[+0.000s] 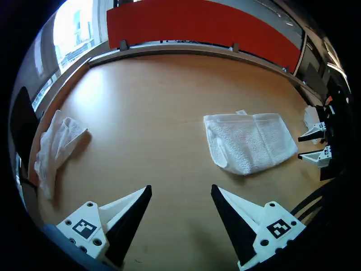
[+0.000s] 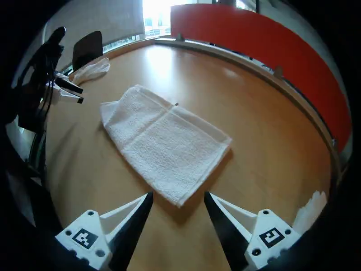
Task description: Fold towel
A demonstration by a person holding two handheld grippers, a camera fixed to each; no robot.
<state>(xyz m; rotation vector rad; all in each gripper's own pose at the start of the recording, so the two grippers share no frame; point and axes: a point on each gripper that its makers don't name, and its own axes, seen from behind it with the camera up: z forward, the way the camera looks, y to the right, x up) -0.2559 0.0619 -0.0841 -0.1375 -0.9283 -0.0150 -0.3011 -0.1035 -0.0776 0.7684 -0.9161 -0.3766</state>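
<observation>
since the wooden table (image 1: pixel 149 117) is the biggest thing here, start there: it's wide and smooth, with a red panel (image 1: pixel 198 22) along its far edge. the towel (image 2: pixel 164 142) lies flat near the middle, between the two grippers. it looks folded over at least once already, with layered edges and a tag poking out at the far side. a second, crumpled cloth (image 1: pixel 54 144) sits well apart by the table's edge on the window side.

the right gripper (image 2: pixel 178 194) has its fingers spread and empty, hanging just short of the towel's near corner. the left gripper (image 1: pixel 181 187) is also spread and holding nothing, further back from the towel over bare wood.

my guess on what could go wrong: that corner is a stack of layers, so a shallow pinch might catch the top one alone and peel the fold open instead of carrying it over. the tabletop looks slick too, so pulling from one side with nothing pinning the other could just slide the whole towel and leave the edges skewed.
</observation>
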